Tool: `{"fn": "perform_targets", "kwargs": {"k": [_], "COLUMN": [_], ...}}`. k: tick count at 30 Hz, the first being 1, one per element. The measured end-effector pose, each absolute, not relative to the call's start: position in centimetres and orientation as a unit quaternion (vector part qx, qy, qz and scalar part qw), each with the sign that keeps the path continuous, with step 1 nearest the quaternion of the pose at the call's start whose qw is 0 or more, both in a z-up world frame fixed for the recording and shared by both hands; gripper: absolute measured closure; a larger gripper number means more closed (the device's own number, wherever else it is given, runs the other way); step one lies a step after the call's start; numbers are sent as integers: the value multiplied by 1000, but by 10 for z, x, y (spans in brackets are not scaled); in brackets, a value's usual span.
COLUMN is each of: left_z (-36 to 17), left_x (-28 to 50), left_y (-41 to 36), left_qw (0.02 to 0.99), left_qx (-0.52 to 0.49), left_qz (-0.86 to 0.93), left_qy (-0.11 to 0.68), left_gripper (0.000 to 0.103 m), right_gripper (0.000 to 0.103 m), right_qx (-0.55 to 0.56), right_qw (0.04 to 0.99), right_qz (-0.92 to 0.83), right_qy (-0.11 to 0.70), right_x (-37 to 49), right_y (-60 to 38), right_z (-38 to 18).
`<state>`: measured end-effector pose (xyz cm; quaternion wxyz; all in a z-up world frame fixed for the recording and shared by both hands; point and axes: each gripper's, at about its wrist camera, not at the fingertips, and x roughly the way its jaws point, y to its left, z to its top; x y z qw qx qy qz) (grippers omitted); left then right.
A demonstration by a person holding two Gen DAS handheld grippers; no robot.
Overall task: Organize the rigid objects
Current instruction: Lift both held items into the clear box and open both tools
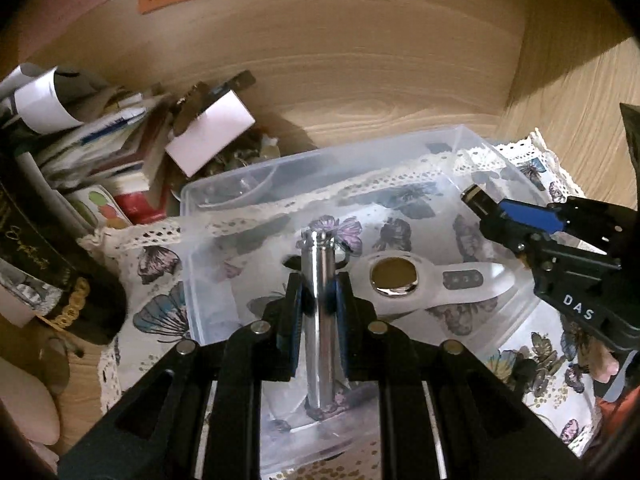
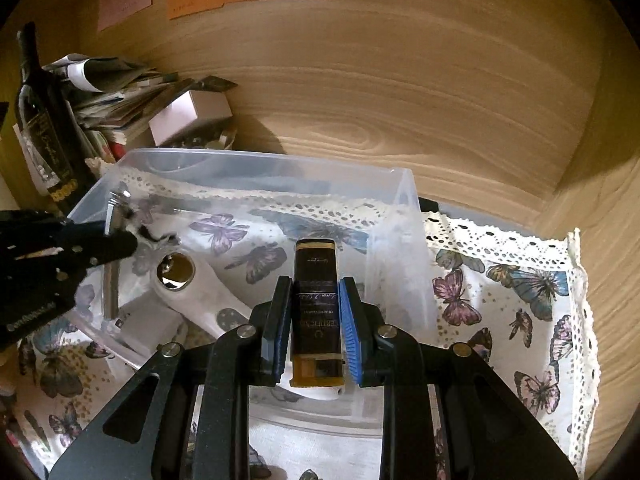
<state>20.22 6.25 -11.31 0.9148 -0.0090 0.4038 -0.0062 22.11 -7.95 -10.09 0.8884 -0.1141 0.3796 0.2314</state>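
My left gripper [image 1: 318,294] is shut on a shiny metal cylinder [image 1: 319,312] and holds it over the clear plastic bin [image 1: 188,216]. My right gripper [image 2: 316,300] is shut on a dark flat bottle with a yellow base [image 2: 316,308] and holds it over the same bin [image 2: 400,184]. A white handheld device with a round mirrored disc [image 1: 394,276] lies on the bin floor; it also shows in the right wrist view [image 2: 176,272]. The right gripper shows in the left wrist view [image 1: 474,196], and the left gripper in the right wrist view [image 2: 128,240].
The bin stands on a butterfly-print cloth with lace trim [image 2: 520,288] inside a wooden nook. A pile of papers and boxes [image 1: 120,148] and a dark wine bottle [image 2: 40,116] stand at the left. The wooden back wall [image 2: 400,100] is close behind.
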Motion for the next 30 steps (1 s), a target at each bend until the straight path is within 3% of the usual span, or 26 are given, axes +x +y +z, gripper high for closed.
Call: {"fn": "perform_targets", "kwargs": {"k": [7, 9, 12, 13, 17, 20, 23, 30], "left_z": [-103, -98, -90, -86, -73, -64, -58, -61], "left_x": [194, 189, 180, 175, 159, 144, 129, 91], "left_y": [64, 63, 61, 60, 58, 54, 50, 27], "left_qw": [917, 919, 923, 926, 934, 939, 943, 946], "left_qx": [-24, -26, -26, -26, -27, -30, -29, -12], "left_qz": [-11, -13, -11, -8, 3, 8, 11, -3], "left_qy": [398, 393, 383, 377, 357, 344, 330, 323], "left_gripper": [88, 87, 73, 64, 35, 20, 10, 5], "right_gripper": [78, 70, 59, 57, 34, 21, 13, 6], "right_qx": [-122, -125, -121, -119, -108, -105, -104, -94], "right_qw": [889, 893, 901, 903, 915, 923, 928, 934], "right_qz": [235, 236, 240, 240, 239, 237, 233, 225], "right_qy": [374, 363, 340, 334, 305, 286, 270, 260], "right_x": [216, 210, 197, 195, 178, 164, 148, 117], "right_y": [-76, -76, -82, -84, -96, -104, -111, -130], "right_z": [-96, -90, -75, -72, -52, -41, -33, -33]}}
